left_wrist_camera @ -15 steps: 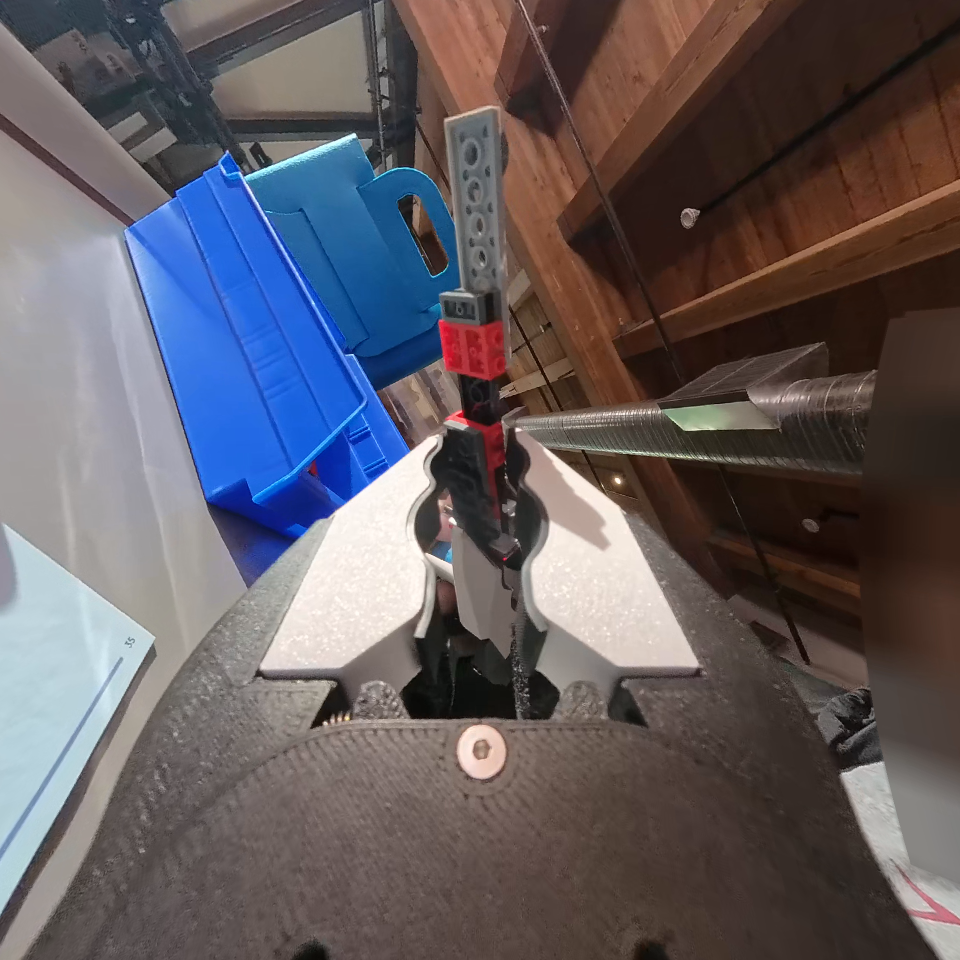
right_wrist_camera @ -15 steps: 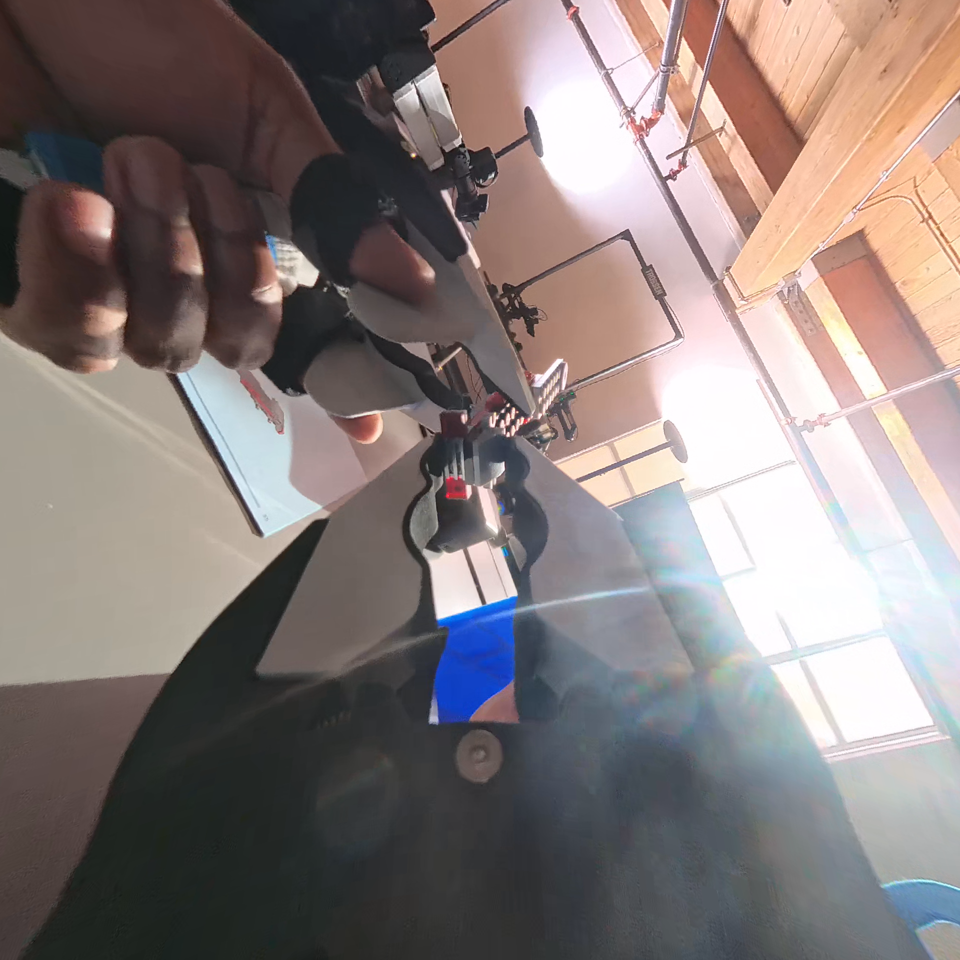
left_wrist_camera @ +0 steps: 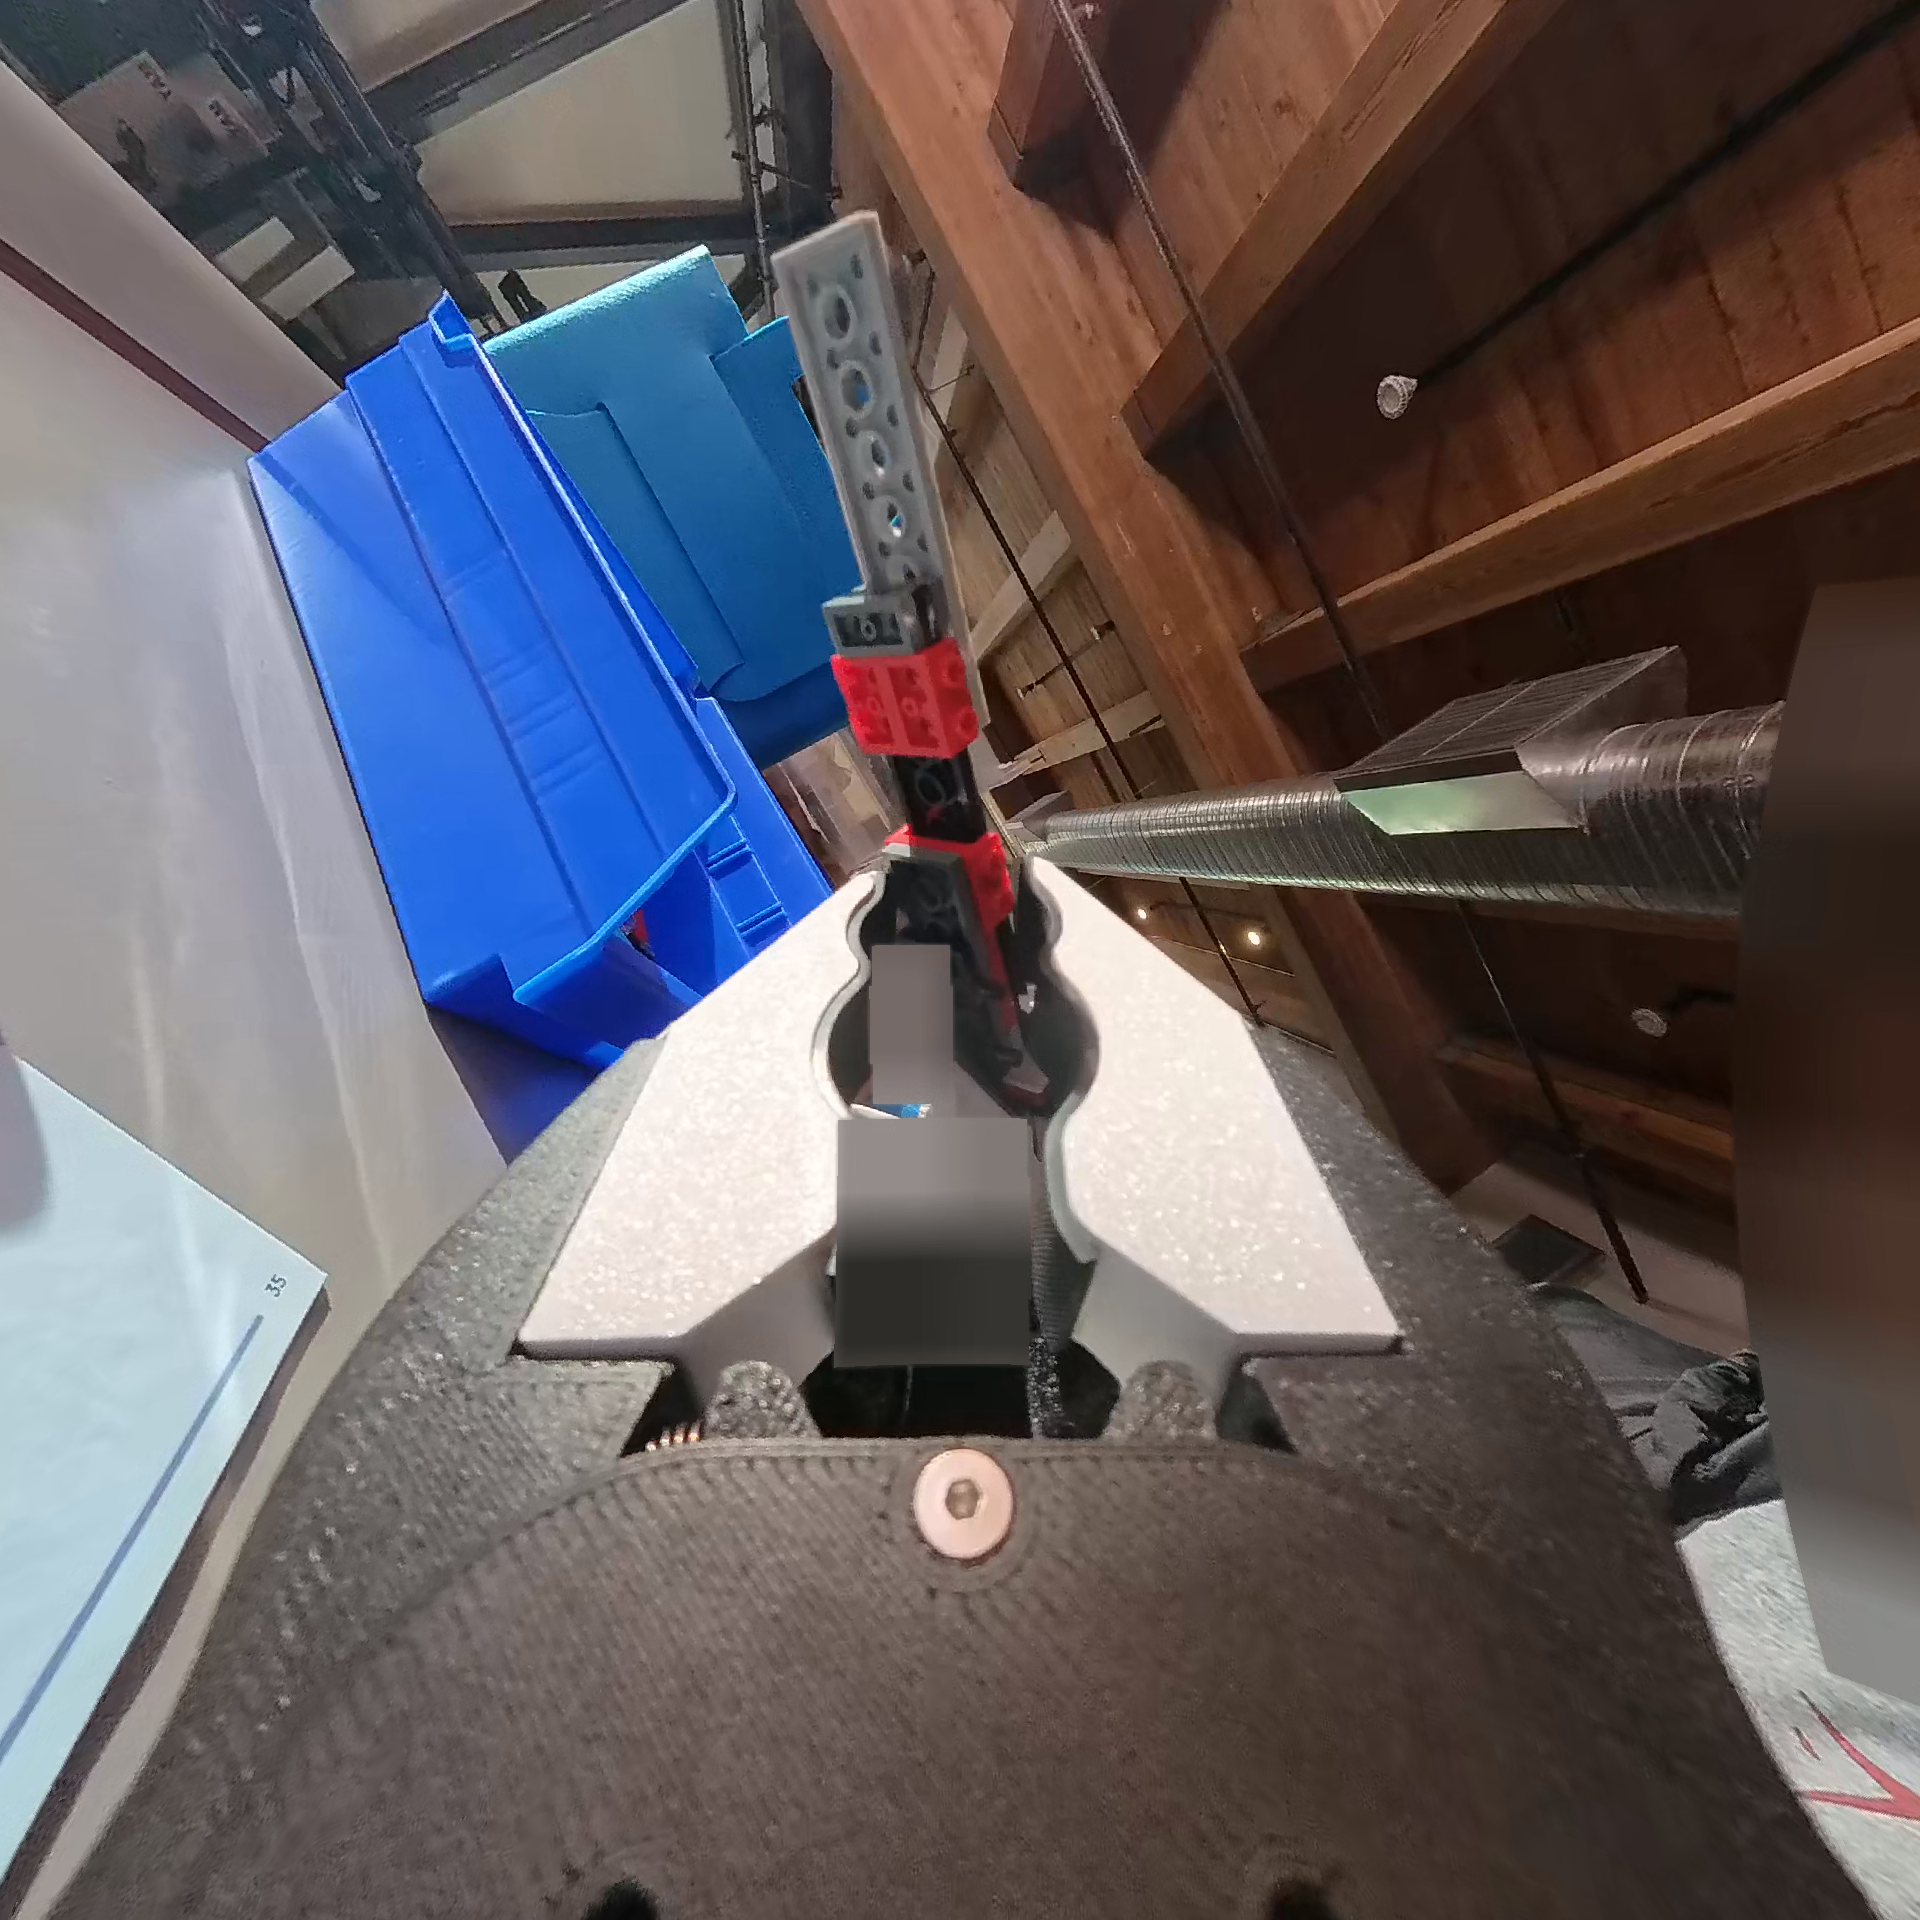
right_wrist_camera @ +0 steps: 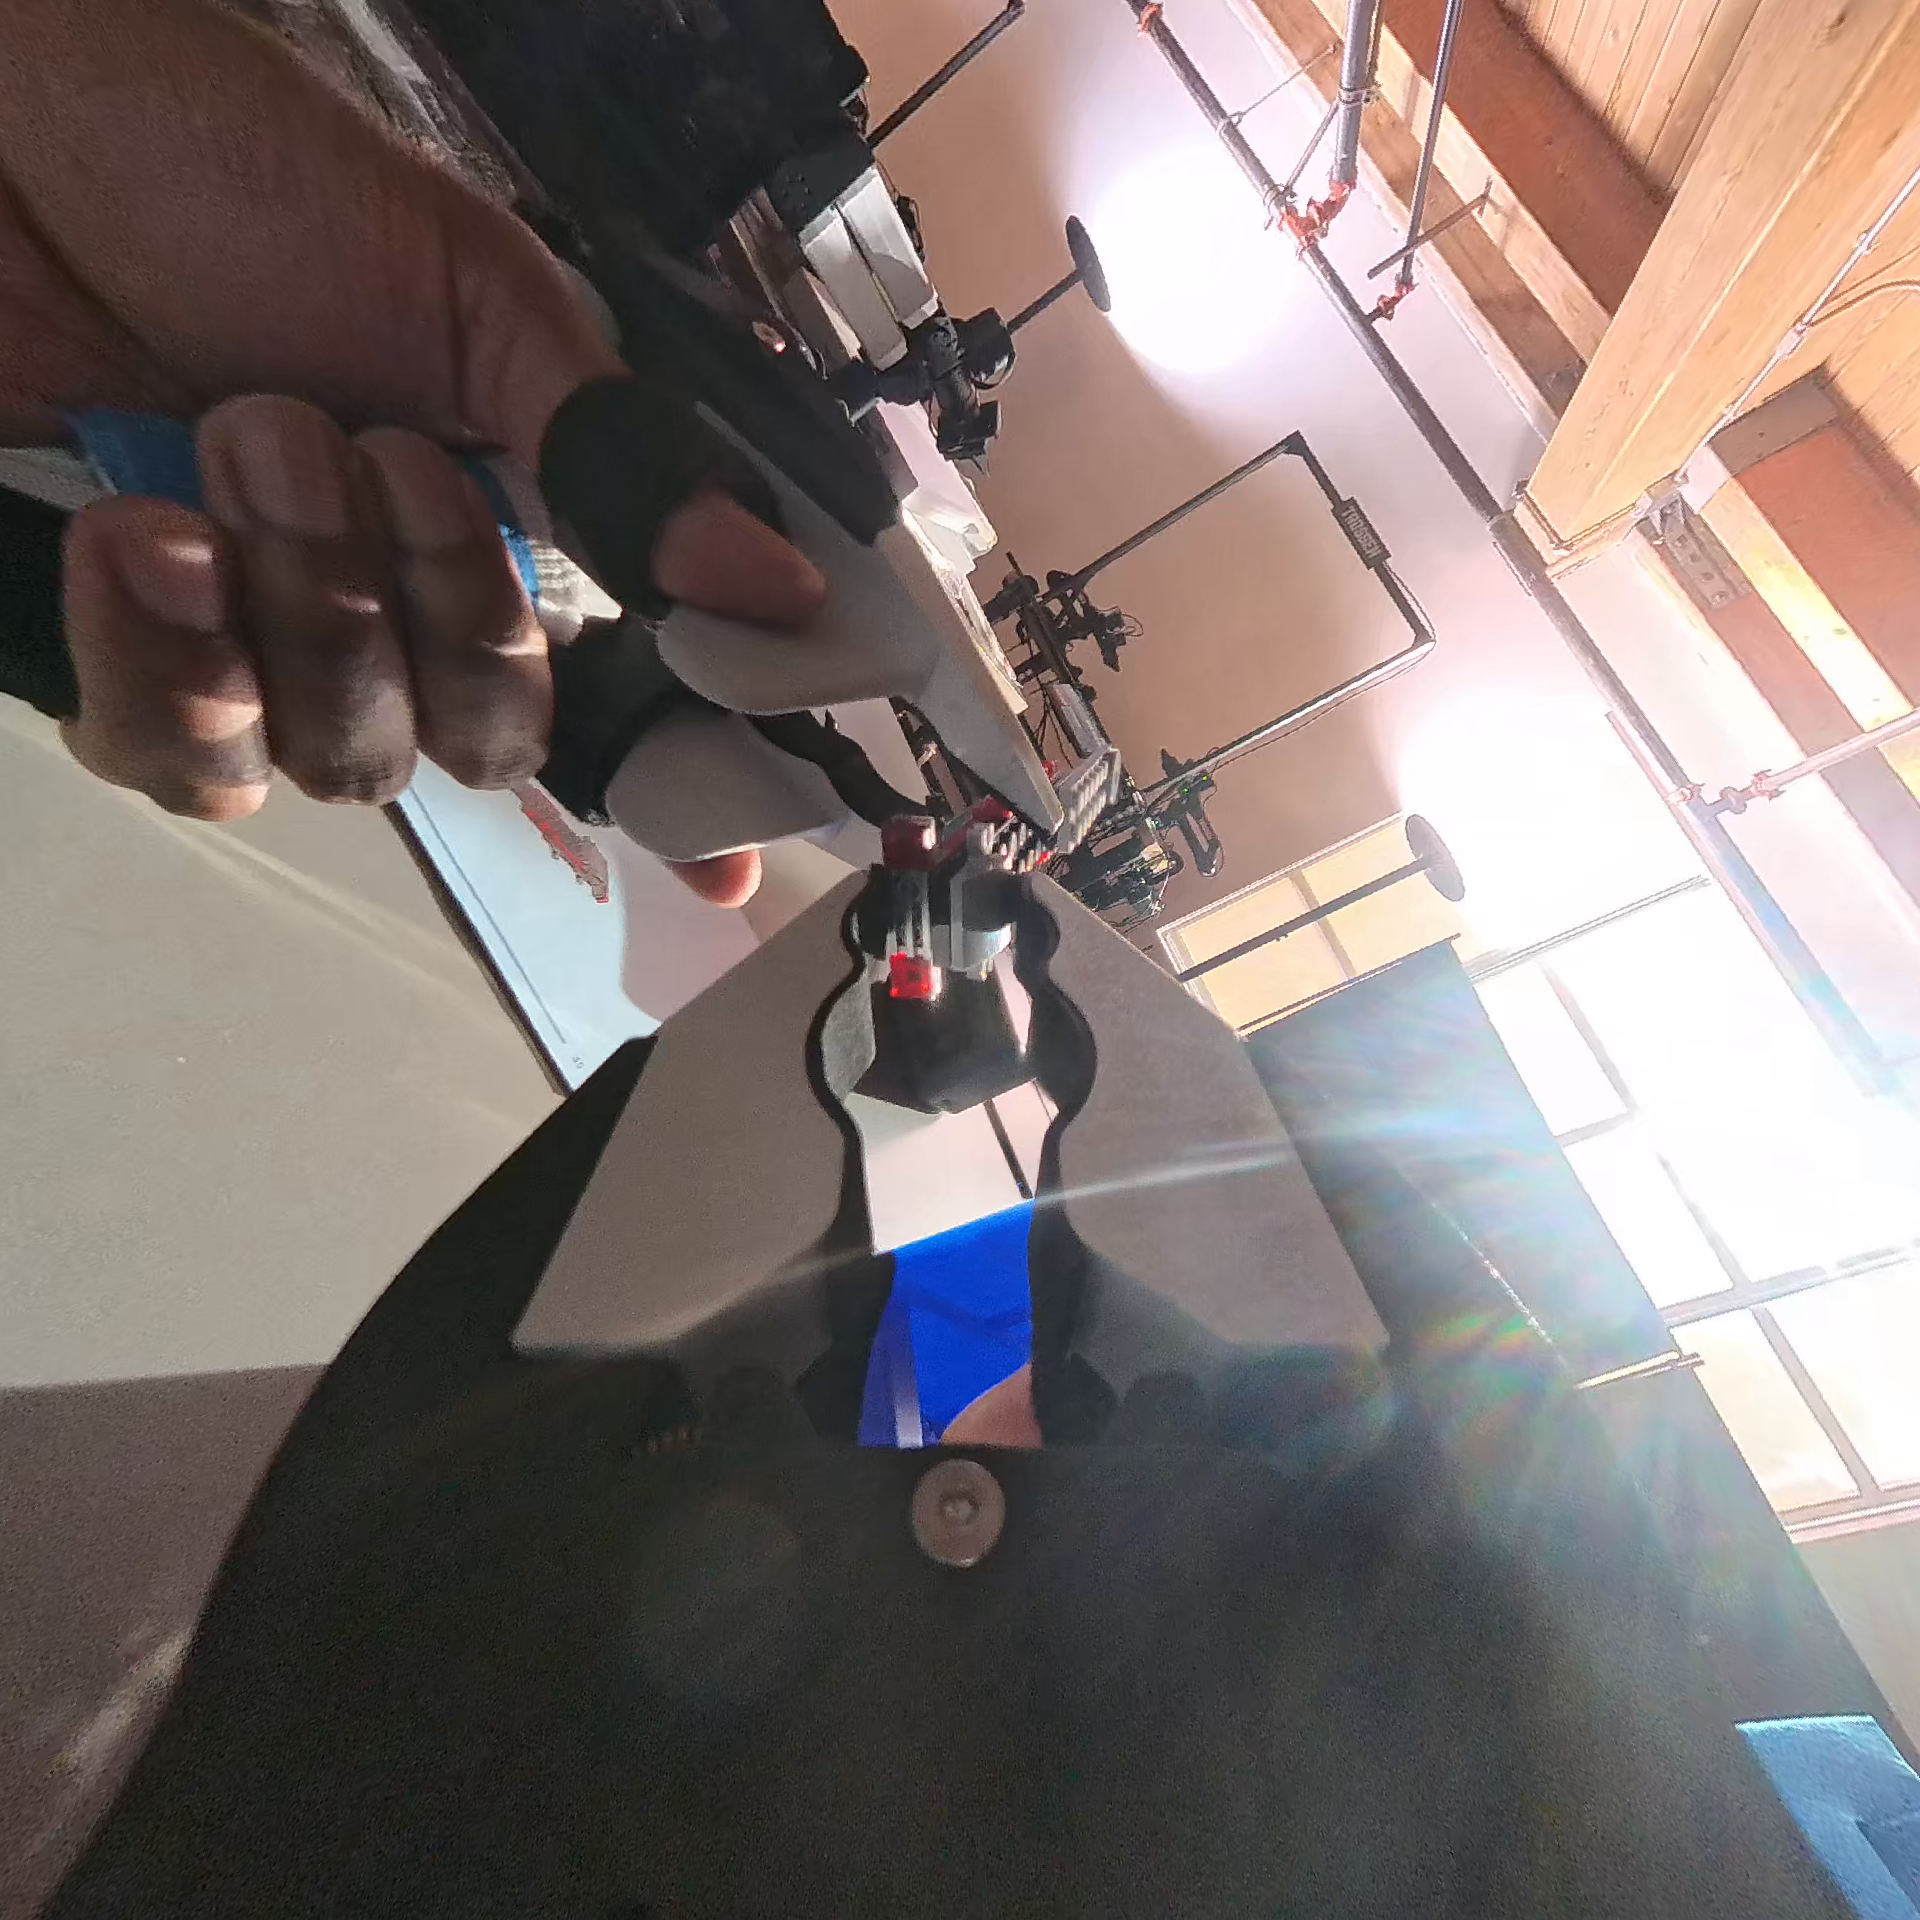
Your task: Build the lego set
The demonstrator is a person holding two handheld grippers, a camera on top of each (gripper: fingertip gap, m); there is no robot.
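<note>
**Two grips, one half-built model in mid-air**

My left gripper (left_wrist_camera: 951, 914) is clamped narrow on the lower end of the lego assembly (left_wrist_camera: 914, 727), a thin stack of black and red pieces. Above the grip sits a studded red brick (left_wrist_camera: 909, 707), and past that a long grey plate (left_wrist_camera: 868, 416) with round holes, smooth hard plastic, standing well beyond my matte, speckled fingers.

My right gripper (right_wrist_camera: 940, 914) is nearly closed around a small dark cluster with a red stud at the same assembly; glare washes that view, so I think it is gripping but cannot say for sure. The hand (right_wrist_camera: 312, 623) holding the left gripper is up beside the assembly.

I judge this a joining step (press or seat a piece). Next calls for squaring the studs and a firm, straight push while the left holds steady.

Behind the assembly stand glossy blue bins (left_wrist_camera: 499, 675); below them lies the instruction booklet (left_wrist_camera: 104, 1403).
</note>
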